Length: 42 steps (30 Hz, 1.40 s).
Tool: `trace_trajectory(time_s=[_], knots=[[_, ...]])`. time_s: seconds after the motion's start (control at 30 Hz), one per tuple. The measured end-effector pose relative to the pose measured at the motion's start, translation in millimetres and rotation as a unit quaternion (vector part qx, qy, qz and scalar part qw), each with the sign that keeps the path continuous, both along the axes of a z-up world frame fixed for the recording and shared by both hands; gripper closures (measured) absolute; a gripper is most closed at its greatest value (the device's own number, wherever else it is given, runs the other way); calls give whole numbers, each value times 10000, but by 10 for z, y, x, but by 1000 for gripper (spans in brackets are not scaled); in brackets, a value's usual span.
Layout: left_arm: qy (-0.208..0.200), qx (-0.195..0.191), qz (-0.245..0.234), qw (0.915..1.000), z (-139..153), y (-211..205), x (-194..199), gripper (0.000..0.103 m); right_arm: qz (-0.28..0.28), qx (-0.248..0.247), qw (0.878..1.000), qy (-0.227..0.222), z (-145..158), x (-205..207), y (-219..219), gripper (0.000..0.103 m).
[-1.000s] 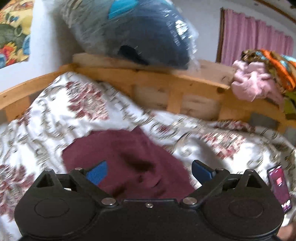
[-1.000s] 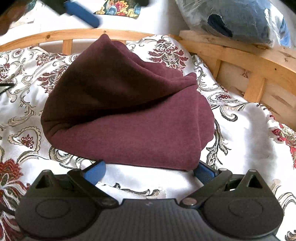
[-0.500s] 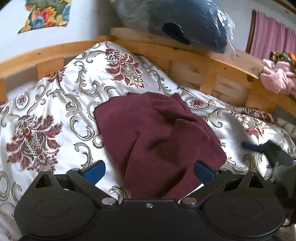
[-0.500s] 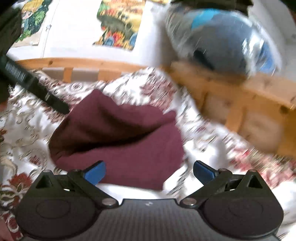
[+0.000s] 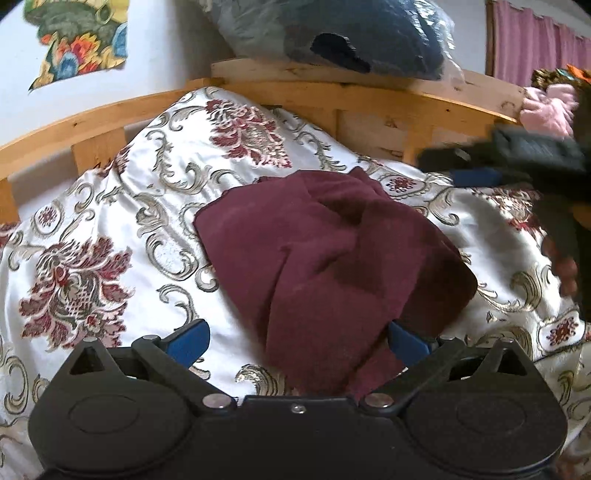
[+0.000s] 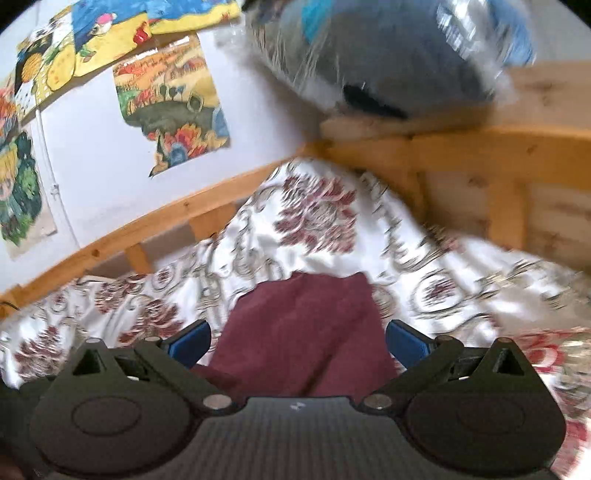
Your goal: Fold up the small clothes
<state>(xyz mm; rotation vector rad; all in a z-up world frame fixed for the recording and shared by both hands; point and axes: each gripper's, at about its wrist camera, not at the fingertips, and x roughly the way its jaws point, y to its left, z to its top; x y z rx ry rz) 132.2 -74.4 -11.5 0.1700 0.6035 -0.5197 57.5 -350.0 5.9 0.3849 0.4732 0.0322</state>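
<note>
Maroon garment (image 5: 332, 258): matt, fuzzy cloth. Bedspread (image 5: 110, 229): glossy, satin-like floral cloth. Bed frame (image 5: 369, 99): bare, unvarnished wood. Bagged bundle (image 5: 351, 29): shiny, crinkled clear plastic.

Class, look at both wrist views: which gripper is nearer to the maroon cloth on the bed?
Left, though only slightly. The left gripper is open right over the near edge of the maroon cloth. The right gripper hovers open just off its far right corner.
</note>
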Motion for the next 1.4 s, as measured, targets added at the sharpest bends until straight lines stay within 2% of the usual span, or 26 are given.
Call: trace_trajectory(time_s=[0.13,0.23,0.3,0.33,0.5,0.53,0.6,0.67,0.73,0.87,0.97,1.03,1.2,1.3,1.33,1.4], knots=[[-272,45,-263,9993,-12,-74,-97,1,265,439,9976,475,-72,278,-6,1],[-441,39,-492,9978,-15,-121,-169,1,257,448,9953,816,-153,428,49,9],[-500,-10,-599,9970,-16,-142,-205,1,128,352,9949,931,-188,467,73,17],[-501,-60,-639,9967,-17,-153,-216,1,87,300,9945,999,-206,492,80,23],[-195,-470,-882,9948,-59,-167,-223,1,61,337,9914,1261,-294,622,104,32],[-143,-510,-899,9945,-70,-171,-226,1,71,284,9915,1267,-297,638,121,35],[-118,-464,-909,9947,-97,-202,-232,1,23,37,9921,1256,-295,662,163,52],[-112,-423,-948,9945,-125,-221,-238,1,10,-165,9925,1207,-282,676,176,78],[-40,-452,-991,9940,-152,-237,-228,1,70,-229,9941,1056,-230,657,166,83],[8,-693,-1037,9922,-164,-263,-214,1,364,-1053,9925,501,-10,548,244,85],[24,-895,-1124,9896,-152,-318,-190,1,366,-1292,9904,327,85,461,216,85],[66,-991,-1176,9881,-155,-353,-179,1,317,-1363,9893,414,27,424,160,85],[248,-1027,-1305,9858,-221,-392,-160,1,213,-1186,9899,749,-329,419,-20,84],[275,-1096,-1306,9850,-194,-368,-159,1,168,-978,9926,694,-360,364,-63,82],[315,-1173,-1277,9843,-178,-342,-144,1,164,-992,9925,696,-347,356,-58,81],[440,-1469,-1147,9815,-135,-256,-95,1,203,-1053,9917,714,-316,339,-42,74]])
